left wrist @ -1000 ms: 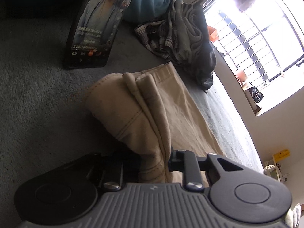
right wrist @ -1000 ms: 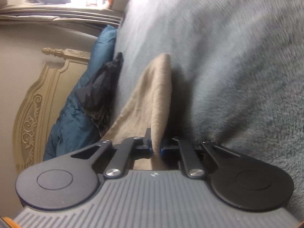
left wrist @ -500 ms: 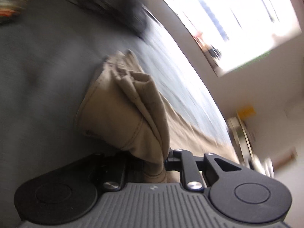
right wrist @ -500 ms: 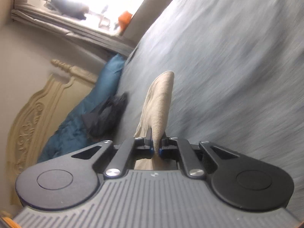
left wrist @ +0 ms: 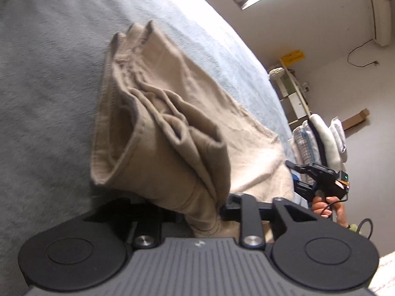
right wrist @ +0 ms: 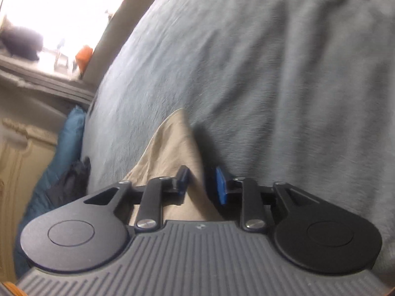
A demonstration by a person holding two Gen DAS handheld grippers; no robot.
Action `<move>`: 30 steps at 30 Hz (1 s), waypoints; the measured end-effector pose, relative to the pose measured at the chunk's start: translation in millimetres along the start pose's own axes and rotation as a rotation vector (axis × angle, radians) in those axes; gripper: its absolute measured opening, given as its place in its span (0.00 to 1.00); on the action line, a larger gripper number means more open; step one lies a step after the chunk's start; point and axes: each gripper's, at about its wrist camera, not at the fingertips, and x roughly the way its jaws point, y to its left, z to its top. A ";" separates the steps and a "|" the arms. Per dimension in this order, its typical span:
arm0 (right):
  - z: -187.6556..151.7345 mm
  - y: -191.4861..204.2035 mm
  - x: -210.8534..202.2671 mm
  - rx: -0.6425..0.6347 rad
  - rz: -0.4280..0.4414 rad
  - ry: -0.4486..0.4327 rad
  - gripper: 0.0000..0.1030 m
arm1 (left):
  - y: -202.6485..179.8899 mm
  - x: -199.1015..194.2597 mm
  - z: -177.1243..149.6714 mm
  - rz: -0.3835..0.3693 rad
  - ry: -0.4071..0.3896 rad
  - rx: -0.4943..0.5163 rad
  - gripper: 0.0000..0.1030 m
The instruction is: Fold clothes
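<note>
On the grey bed point(left wrist: 49, 74), both grippers are opening around beige trousers point(left wrist: 172, 123). The left gripper point(left wrist: 197, 209) has bunched waistband between its jaws; the right gripper point(right wrist: 200, 185), a flat edge. Letting go unevenly could spoil the fold.

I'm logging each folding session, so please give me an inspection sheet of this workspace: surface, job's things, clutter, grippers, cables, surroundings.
Surface: grey bedspread, soft and bare beyond the garment.
Job's things: beige trousers lying on the bedspread, one end bunched in thick folds.
Clutter: dark clothing against a blue pillow by the headboard.
Grippers: left gripper opening, bunched cloth between its fingers; right gripper opening, blue pad clear of the cloth edge between its fingers.
Cables: a black cable below the hand holding the right gripper; a wall cord under the air conditioner.
Surroundings: bright window, carved headboard, stacked bedding.
</note>
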 end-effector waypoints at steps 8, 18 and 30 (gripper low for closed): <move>-40.6 1.8 -87.5 -0.192 -0.056 -0.133 0.28 | 1.8 -63.0 -14.4 0.148 -0.078 0.111 0.40; -117.7 52.5 -88.7 -0.645 -0.089 -0.014 0.22 | -37.9 -86.5 9.6 0.286 -0.226 0.389 0.36; -151.0 67.4 -63.7 -0.794 -0.262 0.154 0.17 | -88.8 10.9 26.7 0.273 -0.113 0.617 0.27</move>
